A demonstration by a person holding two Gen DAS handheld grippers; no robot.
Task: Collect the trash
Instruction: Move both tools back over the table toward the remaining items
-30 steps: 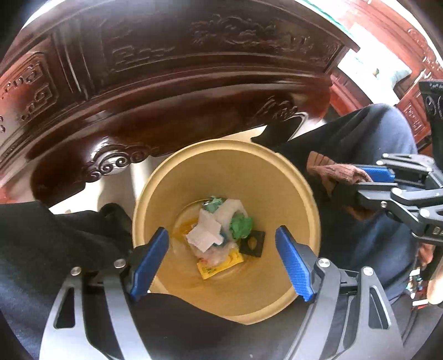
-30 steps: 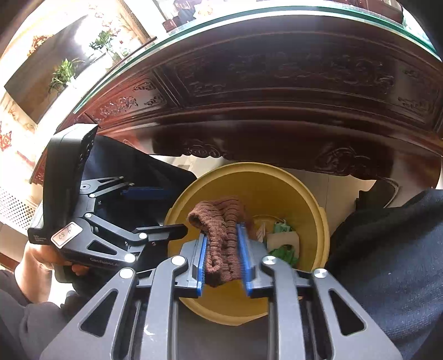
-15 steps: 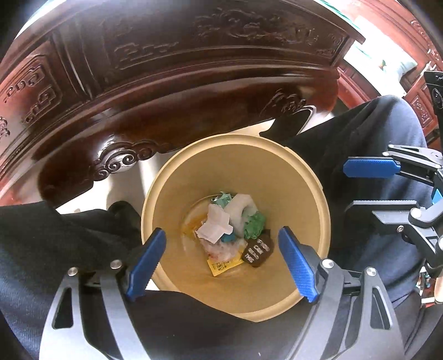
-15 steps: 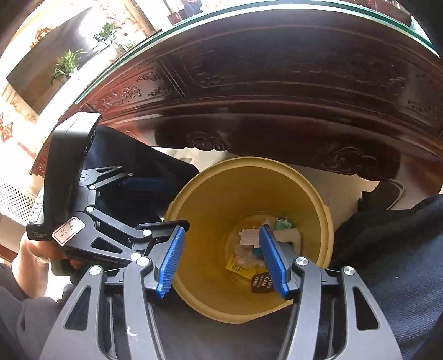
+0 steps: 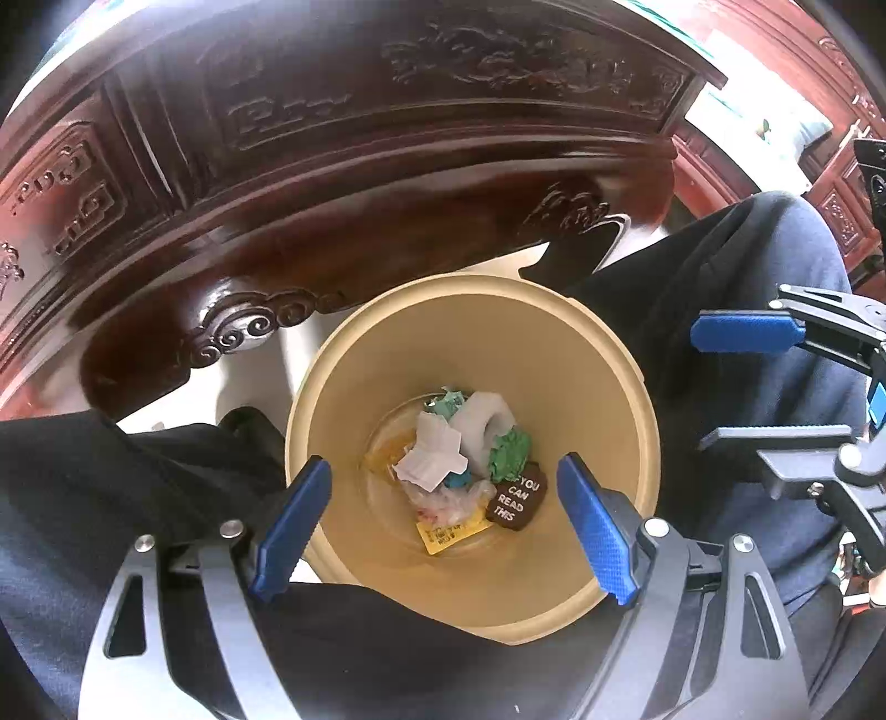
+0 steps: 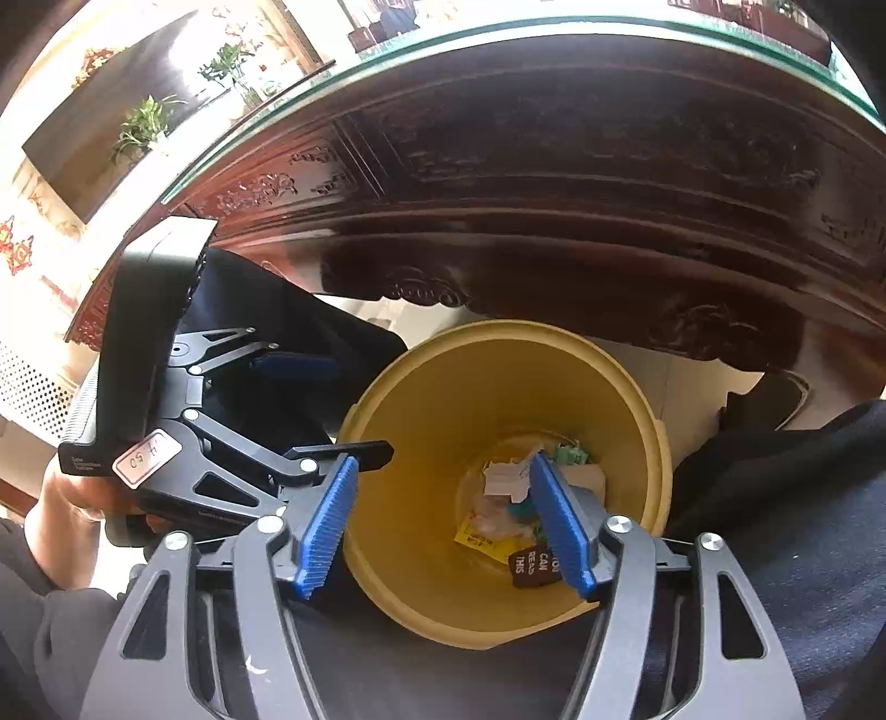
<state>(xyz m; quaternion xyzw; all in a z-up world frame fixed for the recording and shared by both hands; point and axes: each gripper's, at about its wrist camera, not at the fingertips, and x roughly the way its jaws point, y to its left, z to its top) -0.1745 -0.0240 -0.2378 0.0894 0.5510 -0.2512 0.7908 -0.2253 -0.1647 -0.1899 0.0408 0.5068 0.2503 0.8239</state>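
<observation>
A yellow bin [image 5: 598, 354] stands on the floor between the person's legs, also in the right wrist view [image 6: 421, 443]. At its bottom lie white crumpled paper [image 5: 432, 459], a green scrap [image 5: 509, 451], a yellow packet [image 5: 448, 534] and a brown piece with white lettering [image 5: 518, 498], which also shows in the right wrist view [image 6: 534, 565]. My left gripper [image 5: 443, 531] is open and empty above the bin's near rim. My right gripper [image 6: 443, 526] is open and empty above the bin; it shows at the right in the left wrist view [image 5: 742, 382].
A dark carved wooden table [image 5: 332, 166] with a glass top [image 6: 498, 33] overhangs just beyond the bin. The person's legs in dark trousers [image 5: 747, 310] flank the bin on both sides. Pale floor [image 5: 249, 387] shows between table and bin.
My right gripper was shut on a brown knitted piece over the bin; it has opened and is empty. A brown lettered piece now lies in the bin. Both grippers have shifted slightly.
</observation>
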